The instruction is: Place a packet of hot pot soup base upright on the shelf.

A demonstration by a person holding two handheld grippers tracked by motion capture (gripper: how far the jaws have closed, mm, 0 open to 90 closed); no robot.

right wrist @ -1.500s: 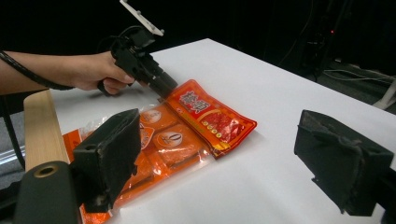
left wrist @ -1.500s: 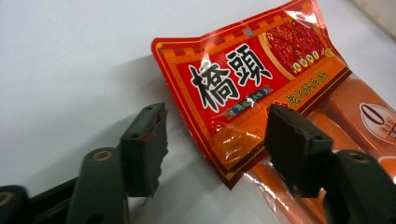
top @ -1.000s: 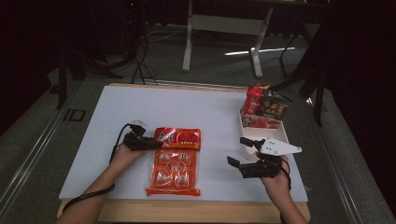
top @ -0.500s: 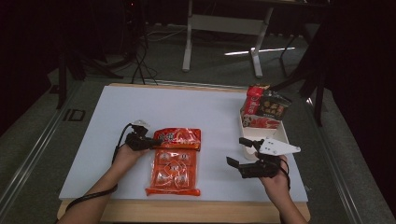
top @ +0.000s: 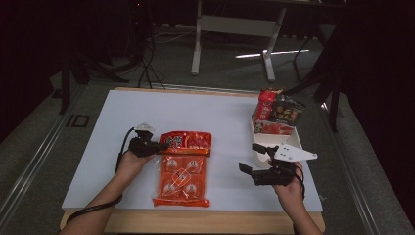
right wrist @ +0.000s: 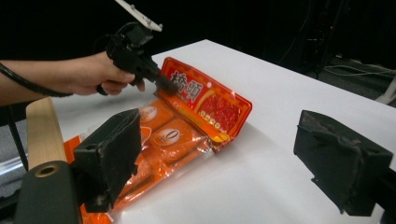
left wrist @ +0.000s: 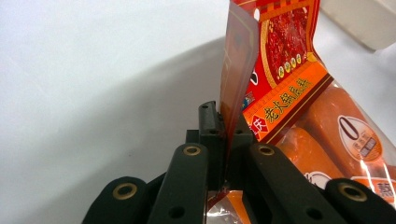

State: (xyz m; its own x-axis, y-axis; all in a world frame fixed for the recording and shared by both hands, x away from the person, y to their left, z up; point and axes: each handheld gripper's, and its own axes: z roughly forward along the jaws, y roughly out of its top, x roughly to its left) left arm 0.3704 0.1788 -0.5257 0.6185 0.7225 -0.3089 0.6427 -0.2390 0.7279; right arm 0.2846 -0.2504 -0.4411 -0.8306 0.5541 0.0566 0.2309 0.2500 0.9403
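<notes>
My left gripper [top: 155,147] has its jaws clamped on the top-left corner of the sausage pack [top: 182,169], and since a second ago that header end has come up off the counter [top: 98,147] — it was lying flatter across the pack, and now it stands tilted, folded up from the body. In the left gripper view the pack's edge [left wrist: 236,70] rises straight out from between my jaws, pinched thin. The lower part with the sausages lies flat near the front edge of the counter, between my two hands.

My right gripper [top: 259,164] hangs to the right of the pack with its jaws wide and nothing in them; it has barely shifted. Behind it sits the tray [top: 264,139] of snacks at the counter's right side.

I judge the lift has only begun — one corner is mine, and the body must follow or the right jaws must take the other end.
</notes>
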